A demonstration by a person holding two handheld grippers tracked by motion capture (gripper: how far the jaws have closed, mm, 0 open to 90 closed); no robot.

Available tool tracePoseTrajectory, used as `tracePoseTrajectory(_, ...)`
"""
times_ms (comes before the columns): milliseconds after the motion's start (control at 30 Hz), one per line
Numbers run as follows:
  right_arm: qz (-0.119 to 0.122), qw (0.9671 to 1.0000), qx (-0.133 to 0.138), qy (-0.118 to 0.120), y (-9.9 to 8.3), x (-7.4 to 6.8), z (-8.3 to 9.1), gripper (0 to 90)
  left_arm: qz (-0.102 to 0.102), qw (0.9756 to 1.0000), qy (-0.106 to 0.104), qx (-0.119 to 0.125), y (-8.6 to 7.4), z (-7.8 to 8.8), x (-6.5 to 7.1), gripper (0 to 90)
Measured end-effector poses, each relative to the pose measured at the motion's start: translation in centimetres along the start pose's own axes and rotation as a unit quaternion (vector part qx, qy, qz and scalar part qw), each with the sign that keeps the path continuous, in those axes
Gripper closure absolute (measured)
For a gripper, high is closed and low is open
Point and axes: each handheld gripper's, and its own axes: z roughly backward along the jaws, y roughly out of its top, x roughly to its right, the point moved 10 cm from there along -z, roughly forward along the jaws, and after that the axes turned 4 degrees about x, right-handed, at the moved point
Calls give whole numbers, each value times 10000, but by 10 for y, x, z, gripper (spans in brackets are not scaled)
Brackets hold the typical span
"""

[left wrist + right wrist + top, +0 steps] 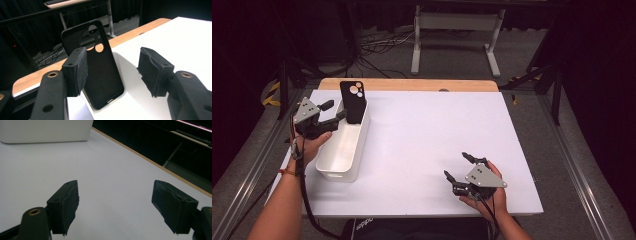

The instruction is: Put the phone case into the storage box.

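A black phone case (352, 101) stands on end in the far end of a white bin (343, 145) at the left side of the white counter (427, 135), leaning against the bin's far wall with its camera cutout at the top. In the left gripper view, the case (100, 67) rises from the bin (130, 100), its lower edge on the bin floor.

The left gripper (330, 113) hovers just left of the bin, beside the case, held in the person's left hand (314, 142). Its fingers (75, 71) stand apart; the case is beyond and between them, and the pads are not pressing on it. The left-hand pad overlaps the case's edge in the left gripper view, but whether it touches cannot be told.

Well to the right of the bin, near the counter's front edge, the right gripper (458, 166) rests low over the bare counter in the right hand (489, 197). Its fingers (63, 202) are spread wide with nothing between them, pointing back toward the bin (45, 131), seen at the top left of the right gripper view.

A wooden strip (407, 84) runs along the counter's far edge, just behind the bin.
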Motion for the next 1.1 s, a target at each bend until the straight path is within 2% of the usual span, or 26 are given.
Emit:
tracePoseTrajectory(400, 33, 10000, -18, -8, -1, 0, 1, 223, 23, 9997, -65, 244, 10, 6, 8, 260)
tracePoseTrajectory(667, 50, 9999, 37, 114, 1, -4, 1, 222, 71, 9996, -117, 255, 11, 7, 9, 126)
tracePoseTrajectory(933, 108, 9998, 10, 146, 0, -6, 1, 222, 168, 9991, -263, 290, 10, 6, 11, 62)
tracePoseTrajectory(1000, 121, 9998, 6, 150, 0, -6, 0, 222, 90, 9993, -277, 239, 10, 7, 12, 44)
tracePoseTrajectory(1100, 87, 9998, -24, 154, -1, -6, 0, 222, 65, 9989, -318, 336, 13, 9, 15, 39)
